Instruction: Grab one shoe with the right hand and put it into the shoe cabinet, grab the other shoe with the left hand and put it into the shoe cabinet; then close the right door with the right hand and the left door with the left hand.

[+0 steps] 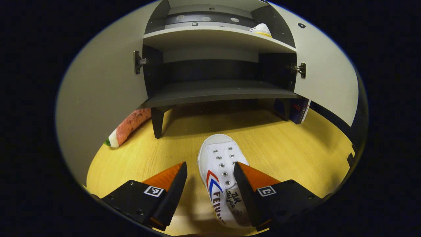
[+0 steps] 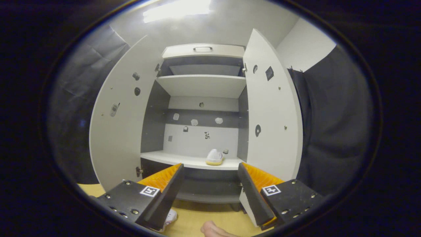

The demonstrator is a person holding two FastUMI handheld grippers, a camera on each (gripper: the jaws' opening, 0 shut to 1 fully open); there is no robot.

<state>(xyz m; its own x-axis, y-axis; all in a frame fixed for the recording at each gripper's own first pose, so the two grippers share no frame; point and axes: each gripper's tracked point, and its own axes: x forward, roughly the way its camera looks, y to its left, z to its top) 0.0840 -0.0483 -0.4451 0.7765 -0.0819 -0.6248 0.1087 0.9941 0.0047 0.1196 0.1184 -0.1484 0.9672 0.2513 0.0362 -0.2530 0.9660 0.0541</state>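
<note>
A white canvas shoe [image 1: 219,174] with red and blue stripes lies on the wooden floor, toe toward the cabinet. My left gripper [image 1: 210,179] is open and straddles it, its right finger [image 1: 245,184] close beside the laces, its left finger apart from the shoe. The other white shoe [image 2: 214,157] sits on the cabinet's white middle shelf [image 2: 184,160], toward the right; its toe [image 1: 260,29] shows in the left gripper view too. My right gripper [image 2: 210,184] hangs open and empty in front of the cabinet. Both doors, left door [image 2: 121,115] and right door [image 2: 271,112], stand wide open.
Below the white shelf runs a dark lower shelf [image 1: 213,93] on short legs. A pink and white plush toy [image 1: 128,126] lies by the cabinet's left leg, and a dark box [image 1: 297,110] stands by its right leg. A fingertip [image 2: 213,229] shows at the bottom of the right gripper view.
</note>
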